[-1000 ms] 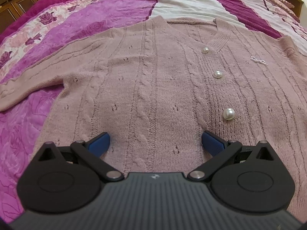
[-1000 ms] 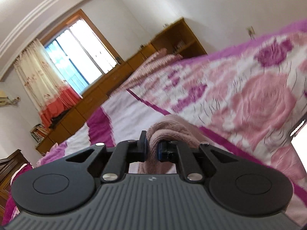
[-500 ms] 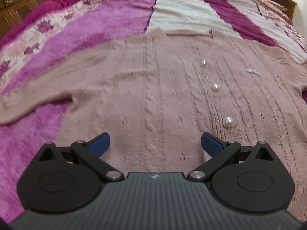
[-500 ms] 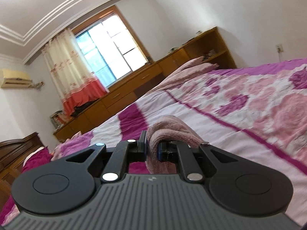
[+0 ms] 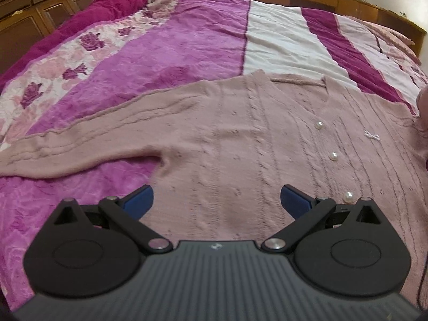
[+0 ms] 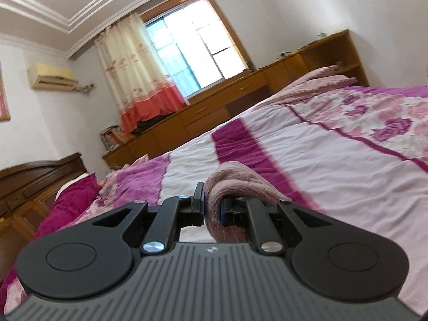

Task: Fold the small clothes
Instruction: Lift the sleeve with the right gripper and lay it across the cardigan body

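Observation:
A dusty-pink knit cardigan with pearl buttons lies flat, front up, on the bed. Its left sleeve stretches out to the left. My left gripper is open and empty, hovering over the cardigan's lower body. My right gripper is shut on a bunched fold of the same pink knit and holds it lifted above the bed. That raised fabric shows at the right edge of the left wrist view.
The bed carries a quilt in magenta, white and floral stripes. Wooden cabinets stand behind it on the left. A long wooden dresser, a curtained window and a shelf unit line the far wall.
My left gripper drew back and swung left, so the sleeve and more quilt show. My right gripper rotated left with the fold still clamped, the view levelling toward the window.

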The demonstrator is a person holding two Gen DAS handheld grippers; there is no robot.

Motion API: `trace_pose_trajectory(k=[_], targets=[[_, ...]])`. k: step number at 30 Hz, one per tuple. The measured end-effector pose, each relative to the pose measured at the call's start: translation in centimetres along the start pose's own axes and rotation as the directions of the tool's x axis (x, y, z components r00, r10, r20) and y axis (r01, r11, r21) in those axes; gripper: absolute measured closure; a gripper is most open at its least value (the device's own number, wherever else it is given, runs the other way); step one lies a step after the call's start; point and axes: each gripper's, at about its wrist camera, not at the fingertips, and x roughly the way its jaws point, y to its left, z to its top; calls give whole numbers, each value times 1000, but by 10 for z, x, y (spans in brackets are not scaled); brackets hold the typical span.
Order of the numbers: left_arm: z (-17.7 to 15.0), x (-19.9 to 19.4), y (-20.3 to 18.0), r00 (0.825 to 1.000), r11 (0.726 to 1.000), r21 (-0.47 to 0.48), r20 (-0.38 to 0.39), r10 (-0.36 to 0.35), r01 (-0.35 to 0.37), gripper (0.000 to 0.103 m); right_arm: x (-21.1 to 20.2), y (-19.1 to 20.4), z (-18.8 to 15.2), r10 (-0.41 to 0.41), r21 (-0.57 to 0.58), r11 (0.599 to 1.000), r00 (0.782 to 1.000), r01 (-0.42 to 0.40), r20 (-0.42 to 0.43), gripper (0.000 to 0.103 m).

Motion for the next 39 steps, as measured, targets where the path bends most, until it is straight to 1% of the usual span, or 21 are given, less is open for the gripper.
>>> trace_pose_trajectory(k=[3, 7, 13, 20, 24, 28, 31, 33, 36, 37, 38, 39], targets=[[1, -2, 8, 1000, 1000, -28, 6, 5, -4, 0, 7, 30, -13, 31, -29, 999, 999, -32, -16, 92], [2, -6, 15, 1000, 999, -33, 25, 6, -5, 0, 18, 64, -33, 57, -41, 997, 997, -59, -50, 92], [1, -8, 32, 999, 998, -64, 34, 14, -12, 0, 41, 102, -65, 92, -67, 993, 989, -100, -113, 92], [-3, -8, 45, 999, 996, -82, 35, 34, -31, 0, 68, 134, -118, 116, -82, 987, 969, -136, -218, 92], [-5, -5, 48, 999, 996, -88, 31, 33, -30, 0, 84, 147, -147, 118, -115, 981, 955, -154, -272, 92], [-7, -3, 51, 999, 995, -90, 26, 36, -33, 0, 98, 162, -176, 109, -143, 976, 938, -163, -329, 92], [-10, -1, 54, 999, 995, -94, 20, 38, -36, 0, 108, 163, -190, 100, -167, 971, 925, -171, -365, 92], [-11, 0, 56, 999, 994, -100, 15, 39, -37, 0, 113, 161, -198, 101, -166, 970, 913, -179, -395, 91], [-12, 1, 57, 999, 994, -103, 9, 38, -36, 0, 119, 162, -213, 90, -166, 969, 889, -182, -450, 91], [-12, 1, 57, 999, 994, -101, 10, 38, -37, 0, 119, 161, -216, 82, -170, 969, 878, -182, -471, 90], [-13, 0, 57, 999, 994, -100, 11, 38, -37, 0, 121, 161, -222, 76, -170, 968, 864, -184, -498, 81], [-13, 0, 57, 999, 994, -100, 12, 36, -35, 0, 122, 159, -226, 72, -169, 969, 857, -182, -511, 76]])
